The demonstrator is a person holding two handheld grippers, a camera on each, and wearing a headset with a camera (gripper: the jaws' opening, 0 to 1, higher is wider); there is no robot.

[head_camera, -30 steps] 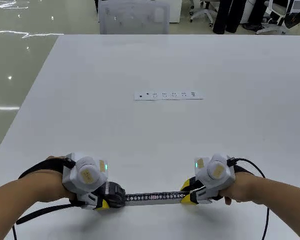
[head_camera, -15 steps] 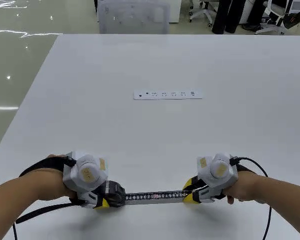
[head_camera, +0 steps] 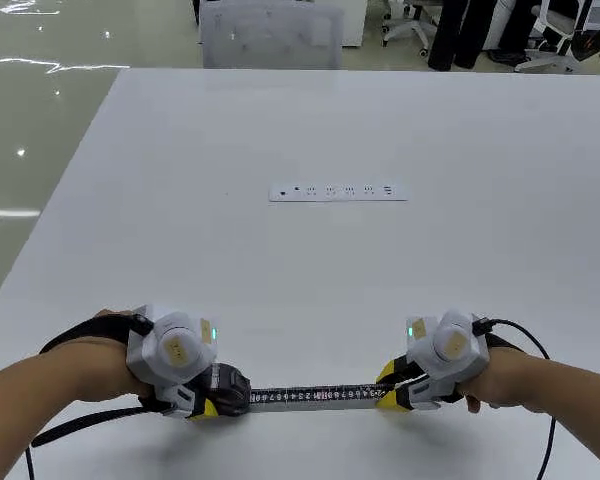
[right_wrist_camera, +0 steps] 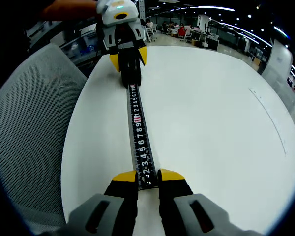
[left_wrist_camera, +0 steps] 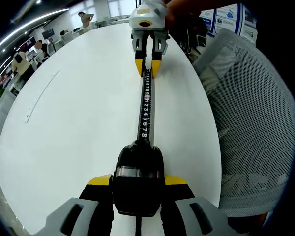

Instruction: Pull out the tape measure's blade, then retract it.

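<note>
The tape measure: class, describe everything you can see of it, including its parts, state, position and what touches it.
The tape measure has a black, plastic-looking case with a silvery band, clamped between the left gripper's yellow-tipped jaws. Its dark blade, printed with white numerals and a red mark, is partly pulled out, running straight and low over the white table. The right gripper pinches the blade's free end.

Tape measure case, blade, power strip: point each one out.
tape measure case [left_wrist_camera: 137,179], left gripper view, top of its black housing
blade [right_wrist_camera: 139,140], right gripper view, numbered face at mid-length
power strip [head_camera: 337,191], head view, middle of its white body
</note>
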